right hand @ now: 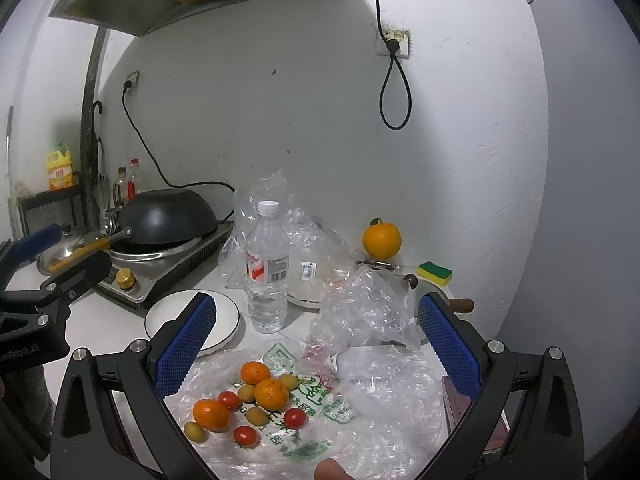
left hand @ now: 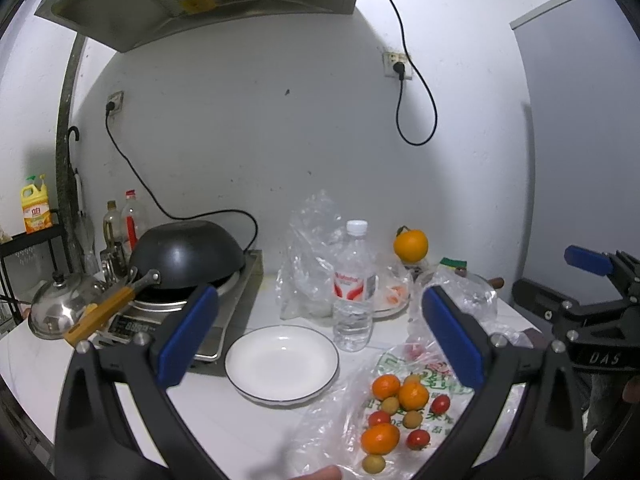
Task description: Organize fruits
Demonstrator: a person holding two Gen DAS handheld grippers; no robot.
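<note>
Small mandarins [right hand: 271, 393], cherry tomatoes [right hand: 295, 417] and green-yellow kumquats [right hand: 256, 415] lie mixed on a flattened plastic bag [right hand: 360, 400] on the white counter. They also show in the left wrist view, with a mandarin [left hand: 413, 396] at lower right. An empty white plate [left hand: 282, 364] sits left of the fruit, also seen in the right wrist view [right hand: 224, 320]. My left gripper [left hand: 320, 336] is open above the plate and bag. My right gripper [right hand: 316, 344] is open above the fruit. A large orange [right hand: 381, 240] stands at the back.
A water bottle [right hand: 267, 268] stands behind the plate. A black wok [left hand: 186, 254] sits upside down on an induction cooker [left hand: 224, 320] at left, with a steel lid [left hand: 60, 308]. Crumpled clear bags [right hand: 360, 308], a sponge [right hand: 435, 271] and a phone [right hand: 468, 412] lie right.
</note>
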